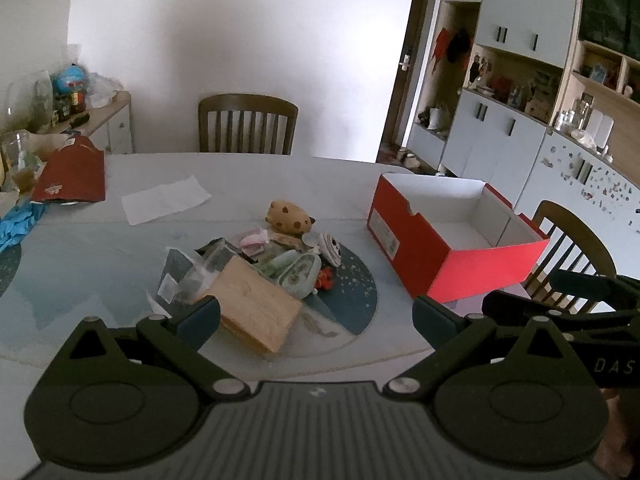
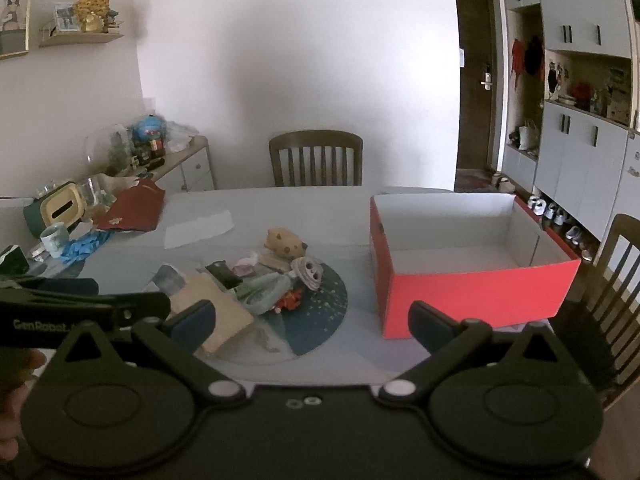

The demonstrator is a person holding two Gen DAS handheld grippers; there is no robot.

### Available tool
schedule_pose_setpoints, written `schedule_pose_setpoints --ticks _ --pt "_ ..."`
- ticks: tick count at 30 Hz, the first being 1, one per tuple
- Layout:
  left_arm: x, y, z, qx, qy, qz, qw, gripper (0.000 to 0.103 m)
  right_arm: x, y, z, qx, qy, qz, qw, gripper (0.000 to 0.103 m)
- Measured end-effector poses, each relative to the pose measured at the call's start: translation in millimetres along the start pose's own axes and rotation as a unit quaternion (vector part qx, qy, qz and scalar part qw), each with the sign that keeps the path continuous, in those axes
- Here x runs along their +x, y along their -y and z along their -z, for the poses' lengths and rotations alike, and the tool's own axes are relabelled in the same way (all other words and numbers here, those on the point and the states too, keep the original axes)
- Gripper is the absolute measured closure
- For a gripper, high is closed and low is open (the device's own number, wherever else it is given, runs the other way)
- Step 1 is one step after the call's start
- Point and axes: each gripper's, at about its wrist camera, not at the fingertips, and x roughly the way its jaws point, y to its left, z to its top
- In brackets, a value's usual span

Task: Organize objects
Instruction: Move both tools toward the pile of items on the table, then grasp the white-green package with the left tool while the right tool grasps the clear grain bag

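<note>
Both grippers wide, nothing held; pile untouched, box looks empty.

I have the left gripper [image 1: 316, 318] and right gripper [image 2: 312, 324] hovering at the near table edge, jaws spread wide on each. The heap of small mixed objects [image 1: 264, 268] sits mid-table on the dark blue round placemat [image 1: 352, 300]; the open red cardboard shoebox with white interior [image 2: 472, 280] stands to its right, apart from the heap. I judge the first pick is next. I'd start with the tan rectangular wooden block [image 1: 256, 312]: nearest, on top, flat-sided. Close across its short width, lift straight so the clear plastic bags [image 1: 188, 276] beside it don't drag. Right arm is closer to the box, so drops go that side.
</note>
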Motion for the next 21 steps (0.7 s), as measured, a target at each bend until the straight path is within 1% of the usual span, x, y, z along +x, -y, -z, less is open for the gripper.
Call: schedule_pose_setpoints --ticks 3,10,12,15,18,21 --pt "6 -4 -4 0.005 0.003 0.002 1.0 0.001 7 -3 -2 0.002 -0.002 0.003 1.0 0.0" --pt "32 -24 -7 0.021 -0.017 0.001 0.9996 0.001 35 -18 -7 -0.012 -0.023 0.003 1.0 0.0" --pt "40 -32 -8 0.024 -0.026 0.001 0.9994 0.001 45 -23 -7 -0.013 -0.034 -0.003 0.999 0.0" --pt "54 -49 -9 0.029 -0.031 -0.011 0.999 0.001 64 -31 -6 -0.023 -0.051 -0.008 0.998 0.0" --pt "68 -72 -11 0.02 -0.044 -0.021 0.9986 0.001 79 -38 -6 -0.028 -0.064 -0.01 0.997 0.0" --pt "80 -95 -17 0.011 -0.046 -0.032 0.9984 0.001 95 -46 -5 -0.038 -0.08 -0.013 0.996 0.0"
